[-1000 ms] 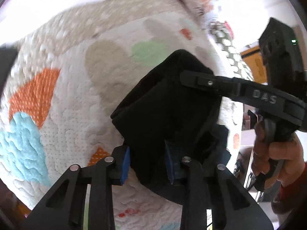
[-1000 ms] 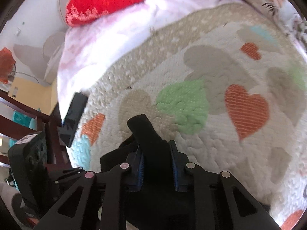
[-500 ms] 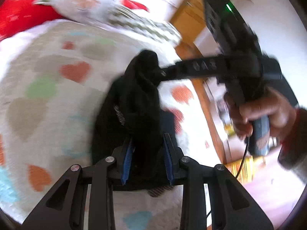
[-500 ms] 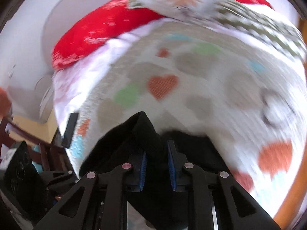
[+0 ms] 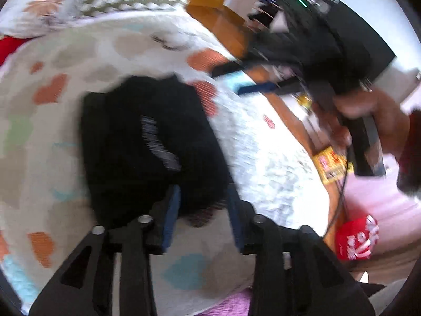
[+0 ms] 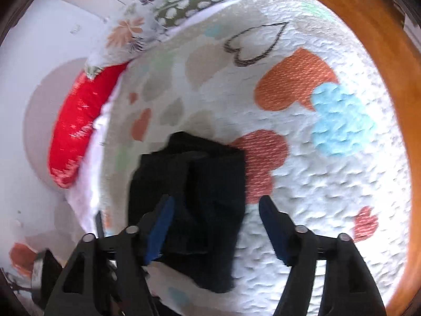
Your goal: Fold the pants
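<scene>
The black pants (image 5: 147, 147) lie folded in a compact bundle on the heart-patterned quilt (image 5: 263, 163). My left gripper (image 5: 202, 216) has its jaws apart around the bundle's near edge; cloth lies between the blue pads (image 5: 171, 216), not pinched. In the right wrist view the pants (image 6: 205, 200) lie below my right gripper (image 6: 215, 229), which is wide open and above them. The right gripper also shows in the left wrist view (image 5: 252, 79), lifted off to the upper right, held by a hand (image 5: 368, 115).
A red pillow (image 6: 76, 131) and patterned pillows (image 6: 184, 8) lie at the bed's head. A wooden bed frame (image 6: 389, 79) borders the quilt. A red bag (image 5: 355, 239) and a yellow box (image 5: 331, 166) lie on the floor beside the bed.
Both grippers carried the pants across the quilt and laid them down. The right gripper opened, let go and pulled away. The left gripper's jaws opened.
</scene>
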### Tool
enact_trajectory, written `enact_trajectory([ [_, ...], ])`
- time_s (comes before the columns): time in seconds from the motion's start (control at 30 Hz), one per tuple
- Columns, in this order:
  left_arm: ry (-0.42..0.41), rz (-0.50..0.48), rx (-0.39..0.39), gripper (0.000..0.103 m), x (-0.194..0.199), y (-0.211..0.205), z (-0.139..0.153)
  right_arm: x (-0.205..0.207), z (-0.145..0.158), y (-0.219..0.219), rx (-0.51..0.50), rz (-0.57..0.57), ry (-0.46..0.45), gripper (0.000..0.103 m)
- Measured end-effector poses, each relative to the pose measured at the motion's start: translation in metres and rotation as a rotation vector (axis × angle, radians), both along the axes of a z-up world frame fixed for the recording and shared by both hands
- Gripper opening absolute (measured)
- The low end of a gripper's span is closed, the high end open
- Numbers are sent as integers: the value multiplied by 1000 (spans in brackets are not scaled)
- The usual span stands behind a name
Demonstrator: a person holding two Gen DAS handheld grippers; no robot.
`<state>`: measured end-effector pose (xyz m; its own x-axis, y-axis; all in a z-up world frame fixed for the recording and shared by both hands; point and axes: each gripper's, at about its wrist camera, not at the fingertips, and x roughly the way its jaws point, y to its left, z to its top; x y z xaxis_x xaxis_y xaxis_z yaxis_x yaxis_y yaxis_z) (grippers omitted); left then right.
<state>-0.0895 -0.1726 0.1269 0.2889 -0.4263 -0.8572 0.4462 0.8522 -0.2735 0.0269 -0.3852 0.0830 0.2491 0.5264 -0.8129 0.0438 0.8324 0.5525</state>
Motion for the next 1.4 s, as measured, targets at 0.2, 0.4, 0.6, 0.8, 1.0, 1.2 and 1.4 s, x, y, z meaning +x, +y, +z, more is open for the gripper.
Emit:
enact_trajectory([
  [0.2, -15, 170, 73, 44, 43, 48, -6, -1, -46, 40, 72, 35, 80, 75],
  [0.4, 36, 210, 77, 44, 66, 47, -32, -5, -64, 53, 103, -1, 107, 39],
  [0.6, 16, 197, 67, 44, 59, 44, -15, -23, -14, 46, 67, 30, 13, 13],
  [0.8, 1, 176, 41, 56, 56, 24, -8, -49, -8, 17, -53, -32, 28, 13],
  [1.0, 68, 136, 154, 60, 61, -8, -57, -40, -63, 1, -51, -97, 149, 27],
  [1.2, 88, 163, 131, 63, 60, 3, -49, -24, -8, -4, -134, -46, 33, 38],
  [1.4, 99, 201, 98, 63, 50, 12, -47, 37, 17, 56, -142, 161, -100, 44],
])
